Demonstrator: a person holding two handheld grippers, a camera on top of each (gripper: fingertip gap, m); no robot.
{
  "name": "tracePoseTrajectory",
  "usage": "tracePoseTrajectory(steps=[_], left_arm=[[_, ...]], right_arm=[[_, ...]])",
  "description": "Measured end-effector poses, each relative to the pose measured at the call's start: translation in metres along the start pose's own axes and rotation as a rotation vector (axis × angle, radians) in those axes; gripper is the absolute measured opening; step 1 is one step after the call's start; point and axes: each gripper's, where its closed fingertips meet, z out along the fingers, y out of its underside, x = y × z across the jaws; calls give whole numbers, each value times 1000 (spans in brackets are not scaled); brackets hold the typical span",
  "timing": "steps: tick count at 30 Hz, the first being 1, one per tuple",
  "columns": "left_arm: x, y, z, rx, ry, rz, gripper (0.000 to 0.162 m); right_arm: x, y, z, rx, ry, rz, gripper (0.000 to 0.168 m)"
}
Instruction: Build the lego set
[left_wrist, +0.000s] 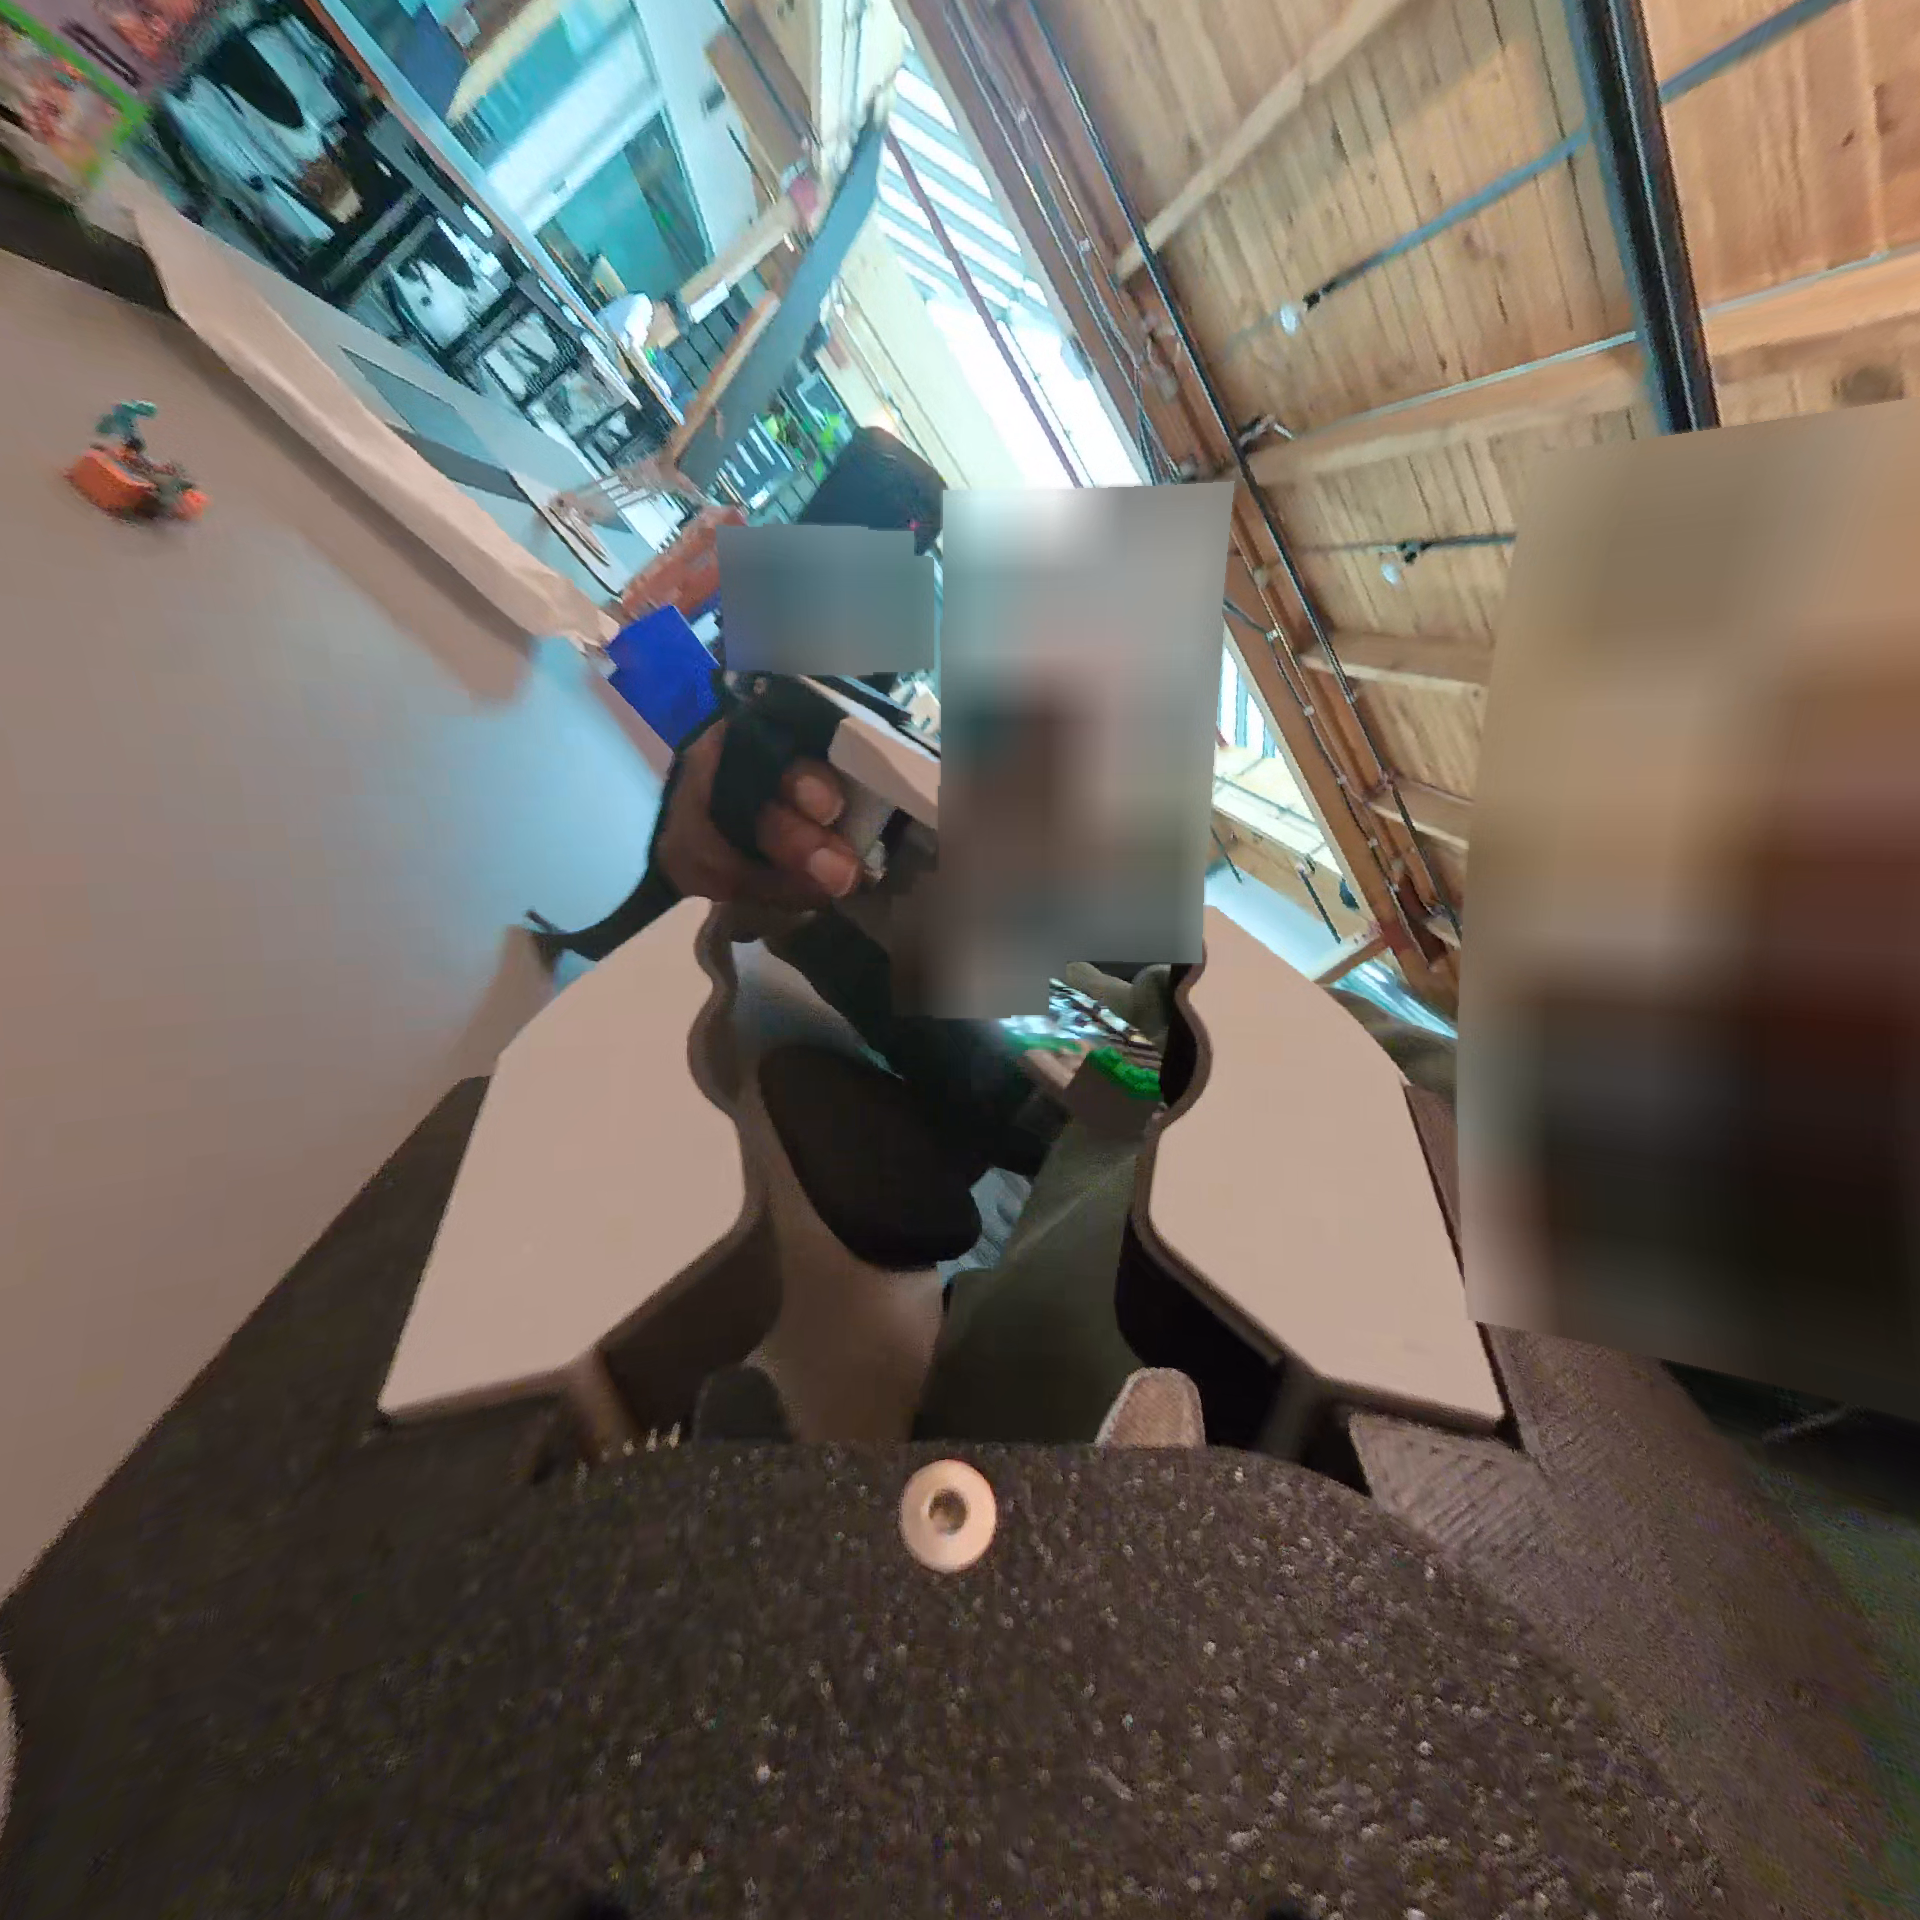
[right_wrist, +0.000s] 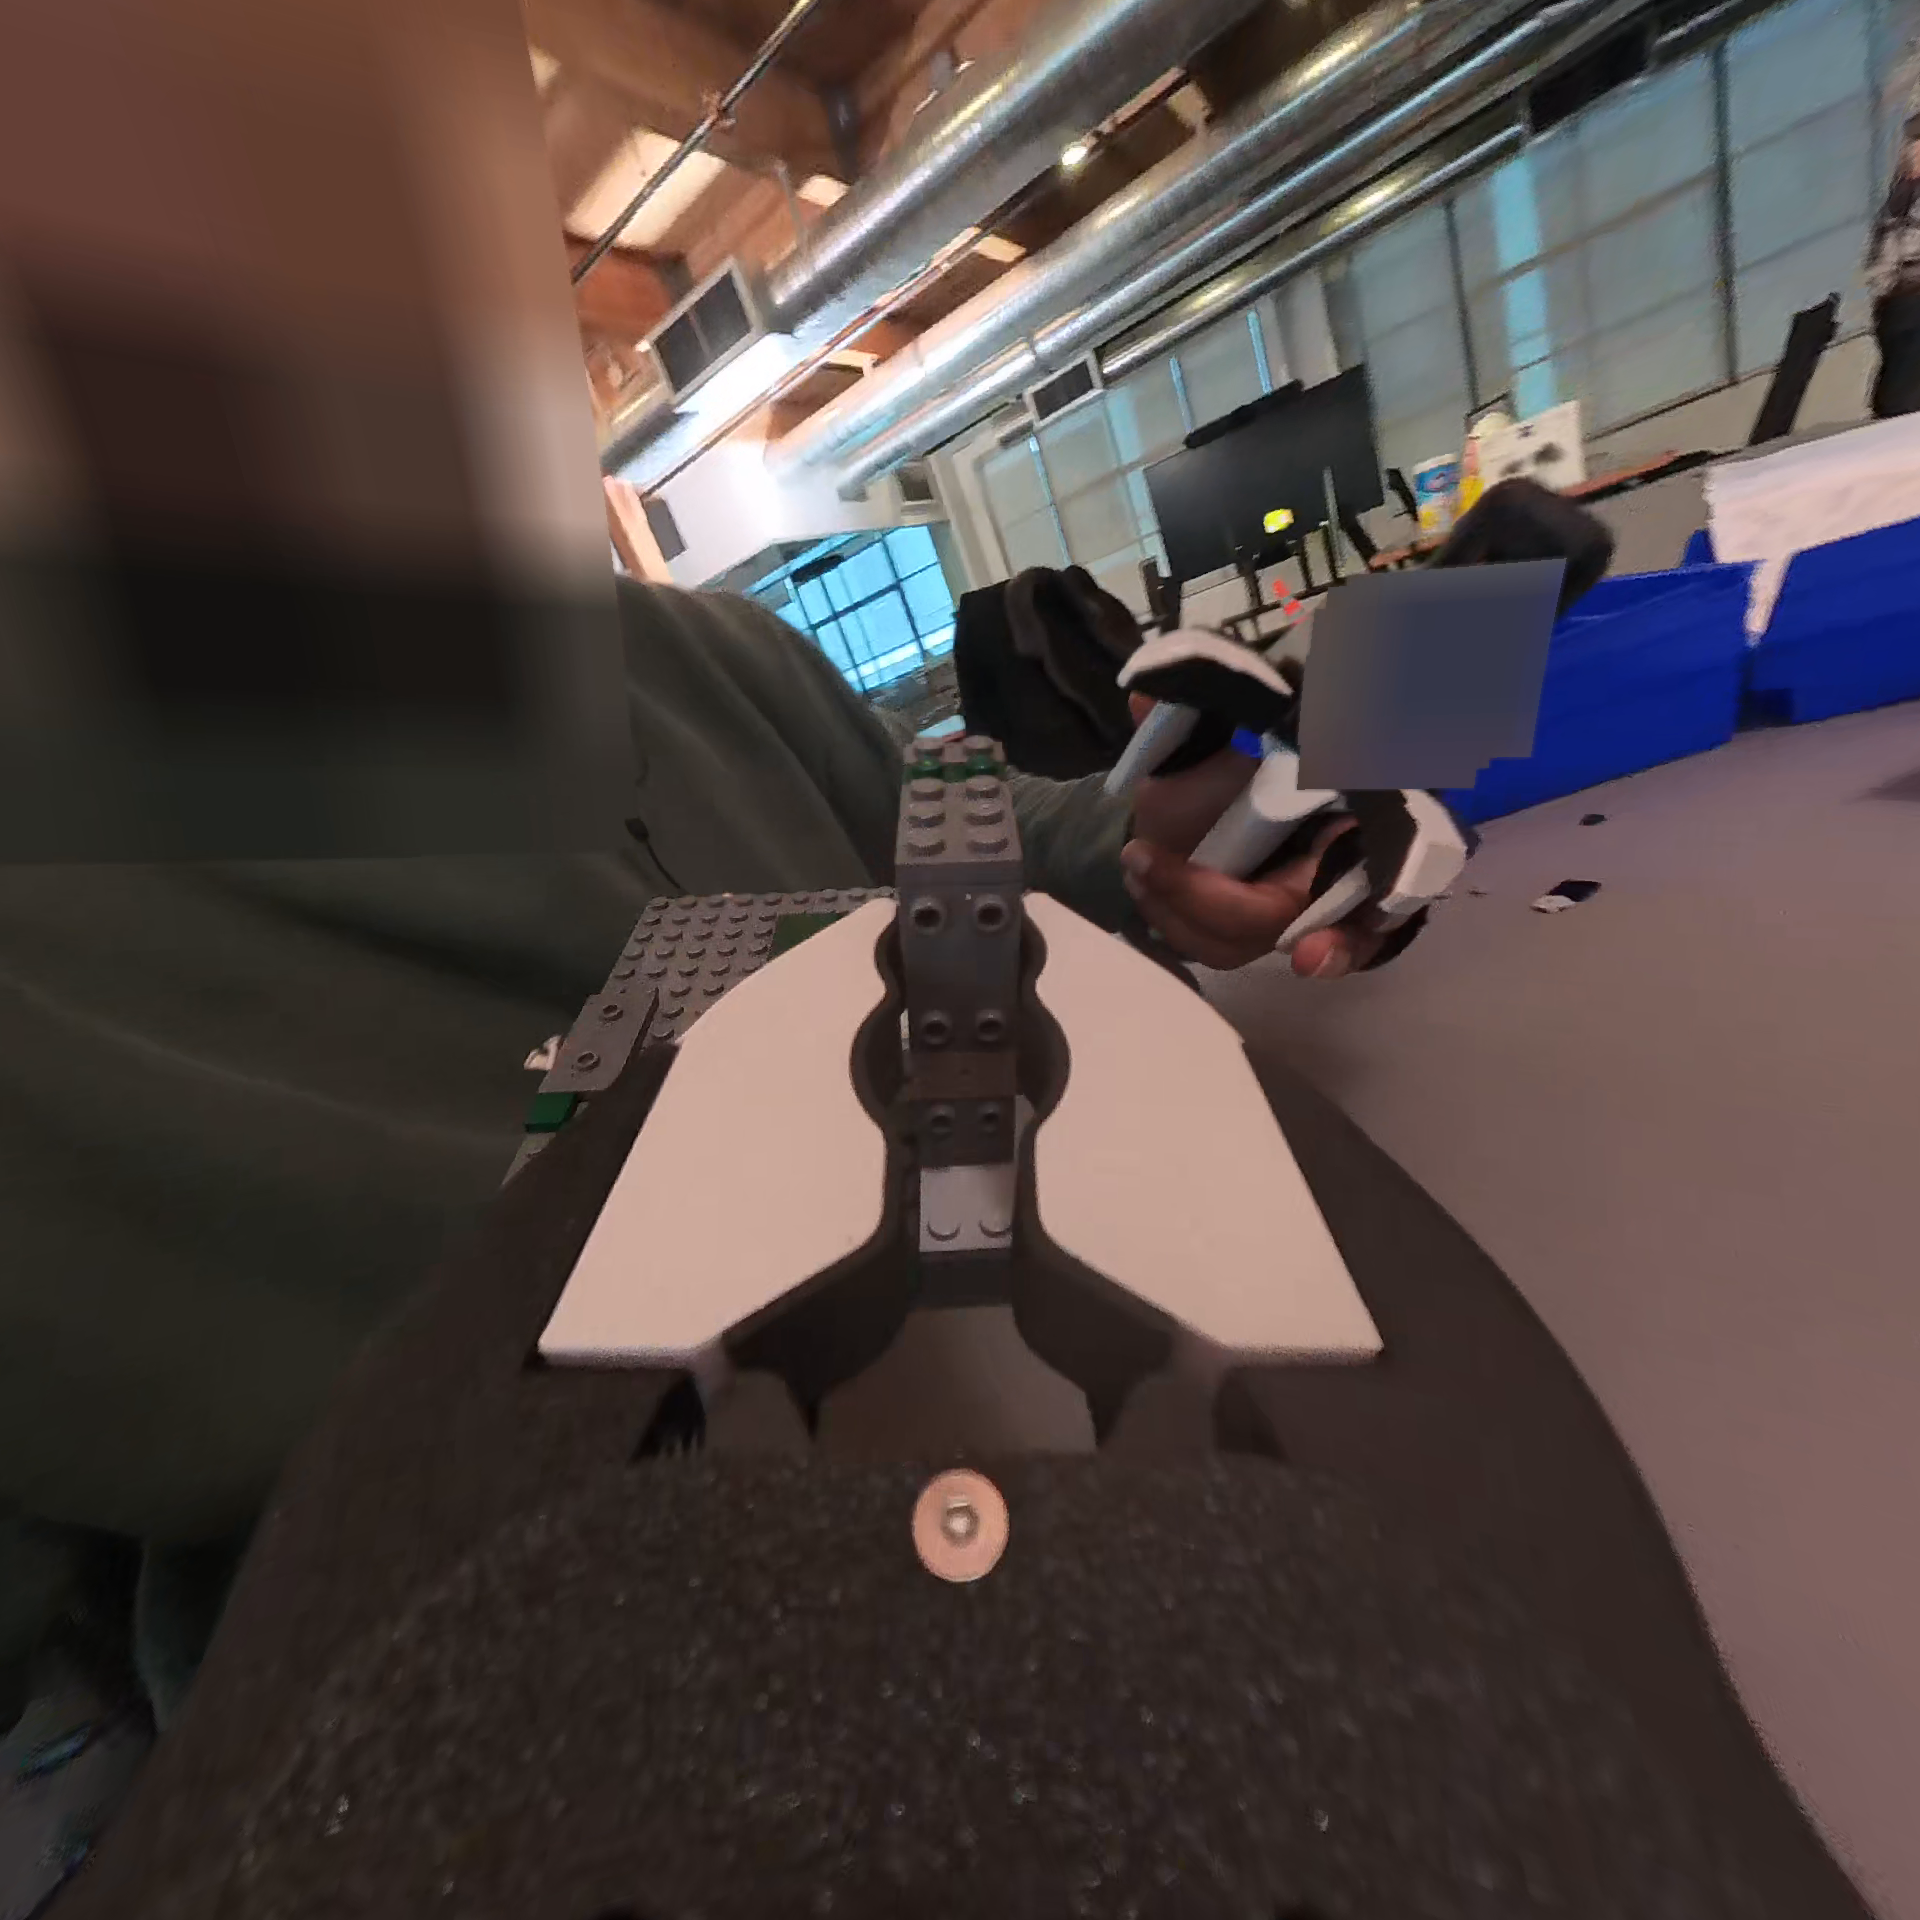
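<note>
In the right wrist view my right gripper (right_wrist: 961, 920) is shut on a tall dark grey lego column (right_wrist: 958, 966) with side studs, held upright between the white fingers (right_wrist: 769, 1122). A grey studded plate with green bits (right_wrist: 717, 940) is joined to it on the left, close to a person's green sleeve. My left gripper (left_wrist: 951, 956) is open wide and empty, raised off the table and tilted, pointing at the person. It also shows in the right wrist view (right_wrist: 1278, 821), held in a hand. A small orange and teal lego build (left_wrist: 135, 473) stands on the grey table (left_wrist: 208, 831).
Blue bins (right_wrist: 1662, 675) stand at the table's far edge, and one shows in the left wrist view (left_wrist: 665, 665). A few small loose pieces (right_wrist: 1564, 894) lie on the table (right_wrist: 1558, 1143). The person's body is close on the left. Spacing between my two grippers at the tips: around 10 centimetres.
</note>
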Motion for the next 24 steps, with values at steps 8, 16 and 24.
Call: tracePoseTrajectory(steps=[8,16,24], left_arm=[[-42,-8,-26,56,-246,215,58],[-56,-14,-40,49,-496,505,46],[-55,-16,-42,2,-631,683,37]], right_arm=[[44,-16,-11,88,286,132,17],[96,-3,-34,135,642,387,17],[106,7,-43,119,723,439,17]])
